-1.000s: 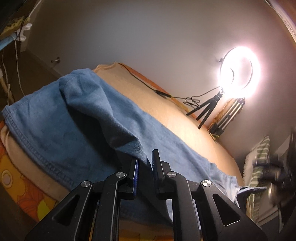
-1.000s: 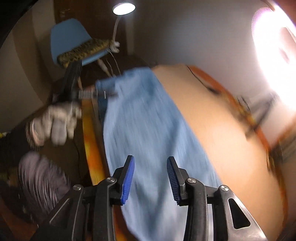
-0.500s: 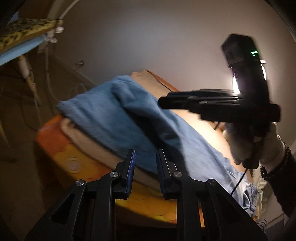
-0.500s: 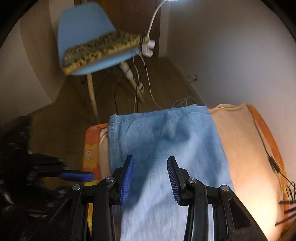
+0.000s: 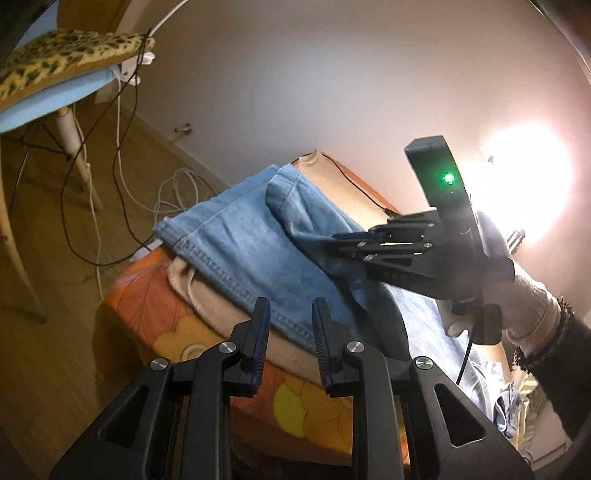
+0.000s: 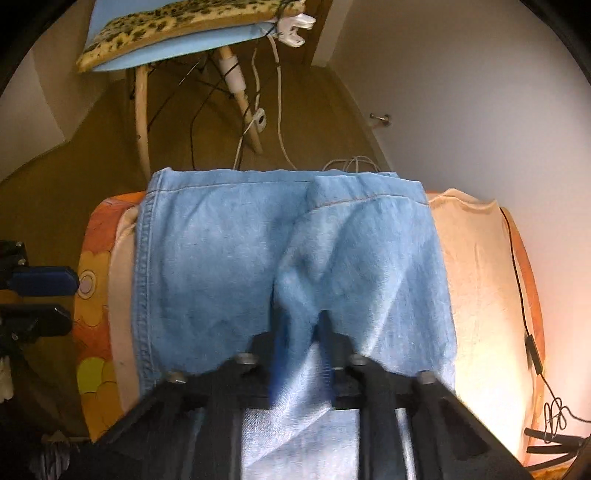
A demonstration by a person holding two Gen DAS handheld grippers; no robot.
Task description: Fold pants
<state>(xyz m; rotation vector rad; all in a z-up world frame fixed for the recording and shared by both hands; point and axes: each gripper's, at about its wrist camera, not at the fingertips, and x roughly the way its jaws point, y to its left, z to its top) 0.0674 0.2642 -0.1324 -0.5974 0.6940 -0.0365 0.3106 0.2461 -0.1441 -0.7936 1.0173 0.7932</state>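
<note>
Left wrist view: white wall, wooden floor, blue chair [image 5: 55,99] behind. Blue jeans [image 5: 240,251] lying long along the bed [image 5: 155,325], hem at its end edge. Left gripper [image 5: 288,339] a little open, empty, off the near edge.

Right wrist view: right gripper [image 6: 295,332] clenched on a jeans fold, nearer.

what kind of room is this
Most likely a room in a home, perhaps a bedroom: blue jeans lie on a beige blanket over an orange floral mattress, beside a blue chair with a leopard-print cushion and loose cables on a wooden floor.
</note>
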